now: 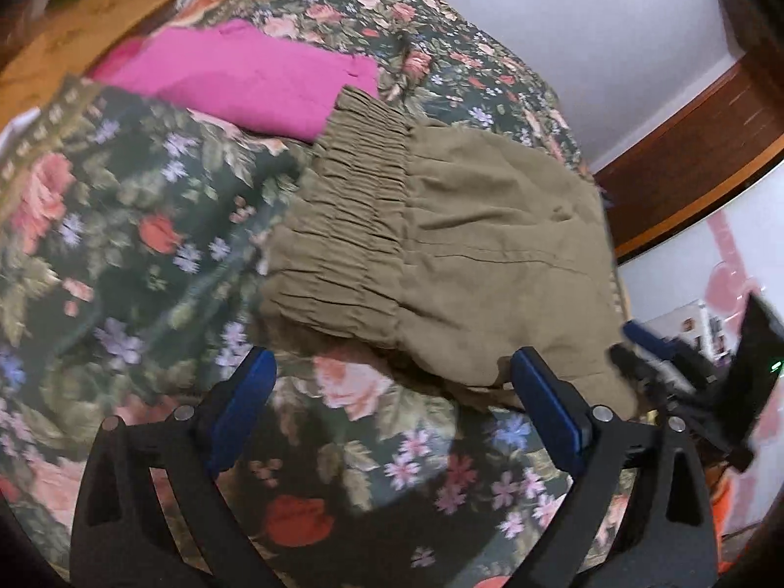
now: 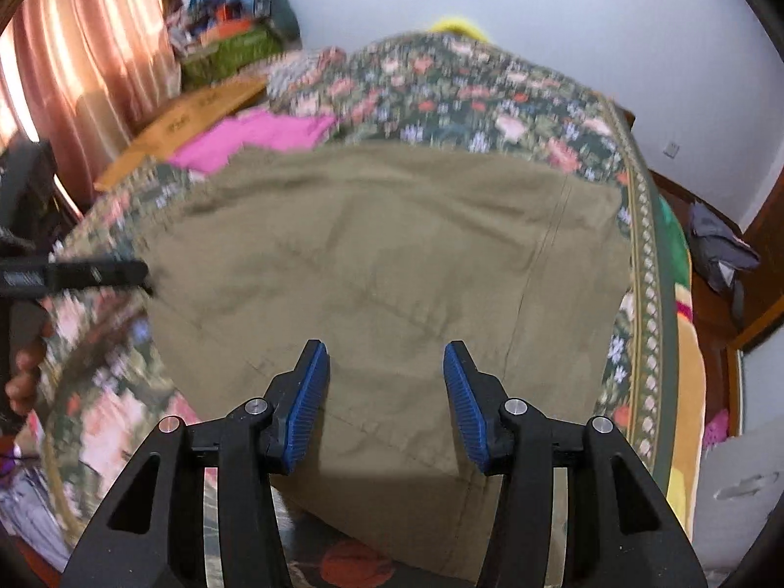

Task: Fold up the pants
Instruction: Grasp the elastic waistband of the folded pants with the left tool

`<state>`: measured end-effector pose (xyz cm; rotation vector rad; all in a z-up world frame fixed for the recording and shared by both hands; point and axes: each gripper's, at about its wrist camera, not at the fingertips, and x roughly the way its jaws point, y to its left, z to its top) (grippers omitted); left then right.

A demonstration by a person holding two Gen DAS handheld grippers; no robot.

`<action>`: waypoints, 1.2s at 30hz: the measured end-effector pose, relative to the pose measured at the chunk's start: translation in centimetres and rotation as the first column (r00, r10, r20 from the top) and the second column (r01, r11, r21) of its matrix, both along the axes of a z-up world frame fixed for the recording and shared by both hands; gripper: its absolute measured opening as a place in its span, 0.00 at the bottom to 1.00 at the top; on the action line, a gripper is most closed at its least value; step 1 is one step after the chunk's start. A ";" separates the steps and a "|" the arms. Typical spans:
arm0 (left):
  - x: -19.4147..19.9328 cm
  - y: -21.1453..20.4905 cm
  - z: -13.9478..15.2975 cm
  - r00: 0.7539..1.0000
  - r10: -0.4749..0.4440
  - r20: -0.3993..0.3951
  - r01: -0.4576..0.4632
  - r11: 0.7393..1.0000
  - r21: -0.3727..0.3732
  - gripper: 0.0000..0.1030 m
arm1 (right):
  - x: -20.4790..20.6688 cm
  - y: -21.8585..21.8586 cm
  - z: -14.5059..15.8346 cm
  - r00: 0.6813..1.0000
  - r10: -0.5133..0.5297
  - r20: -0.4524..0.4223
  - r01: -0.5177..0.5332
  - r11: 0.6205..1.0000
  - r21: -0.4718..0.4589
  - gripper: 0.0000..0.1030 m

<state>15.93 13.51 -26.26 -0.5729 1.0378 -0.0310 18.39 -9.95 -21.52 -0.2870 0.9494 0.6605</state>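
Looking down, I see the olive pants (image 1: pixel 431 245) lying folded on the floral bedspread (image 1: pixel 122 225), pink cloth (image 1: pixel 245 78) just beyond. My left gripper (image 1: pixel 392 392) gapes wide, empty; right gripper (image 2: pixel 387 402) hangs partly open over the pants, gripping nothing.

Olive-khaki pants (image 1: pixel 441 255), plain. Bedspread (image 1: pixel 122 225) dark green, patterned with pink, red and lilac flowers. Magenta cloth (image 1: pixel 245 83) seen upper left. Gripper pads (image 2: pixel 308 406) blue, ribbed, on black frames. Curtain (image 2: pixel 88 68) pinkish, upper left.

White walls (image 2: pixel 612 24), pink curtain (image 2: pixel 88 63)
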 end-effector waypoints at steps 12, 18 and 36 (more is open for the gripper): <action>4.6 1.2 -2.3 1.000 0.024 -0.012 -0.025 0.998 -0.060 0.99 | 0.0 -0.7 -0.9 0.998 0.001 -0.060 0.002 0.999 0.043 0.47; 6.0 2.1 -2.4 0.999 0.040 0.014 -0.039 0.997 -0.065 0.91 | -0.1 -0.8 -0.9 0.998 0.000 -0.070 0.004 0.999 0.052 0.48; 3.3 -0.7 3.1 0.987 -0.030 0.155 -0.008 0.972 0.237 0.33 | 0.1 -1.7 -0.7 0.996 -0.030 -0.080 0.033 0.999 0.041 0.48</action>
